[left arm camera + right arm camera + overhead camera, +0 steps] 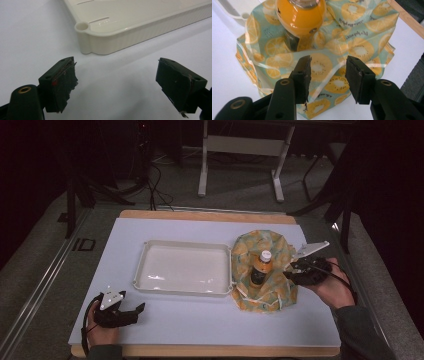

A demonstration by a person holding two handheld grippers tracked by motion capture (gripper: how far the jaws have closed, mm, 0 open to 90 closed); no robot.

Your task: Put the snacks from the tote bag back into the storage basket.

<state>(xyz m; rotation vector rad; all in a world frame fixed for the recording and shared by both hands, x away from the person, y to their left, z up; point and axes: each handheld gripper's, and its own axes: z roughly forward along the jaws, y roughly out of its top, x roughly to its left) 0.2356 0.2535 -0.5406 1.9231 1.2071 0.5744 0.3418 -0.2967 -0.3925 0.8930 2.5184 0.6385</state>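
- Left gripper (131,312) rests low on the worktop (200,320) near its left front corner; its jaws stand wide apart with nothing between them, only bare white surface.
- Ahead of those open jaws, just beyond and slightly to their left in the left gripper view, sits the rounded corner of a cream tray (105,37); the tray (150,250) lies empty in the middle of the worktop.
- To the right of the tray, touching its right edge, lies a fruit-print bag (280,250) patterned with orange and kiwi slices; a bottle of orange drink (261,267) with a white cap stands upright in it.
- Right gripper (289,270) sits at the bag's right edge; in the right gripper view its jaws are partly open, the bag (362,50) fabric lies just beyond them, nothing pinched between the pads; the bottle (299,17) stands just beyond the jaws, a little to their left.
- Judgement: the step looks like handling the bag's rim around the bottle; a good grip would take fabric alone, low and close to the jaws.
- Risk: the upright bottle could tip if the cloth is tugged; the tray wall crowds the bag's far side.
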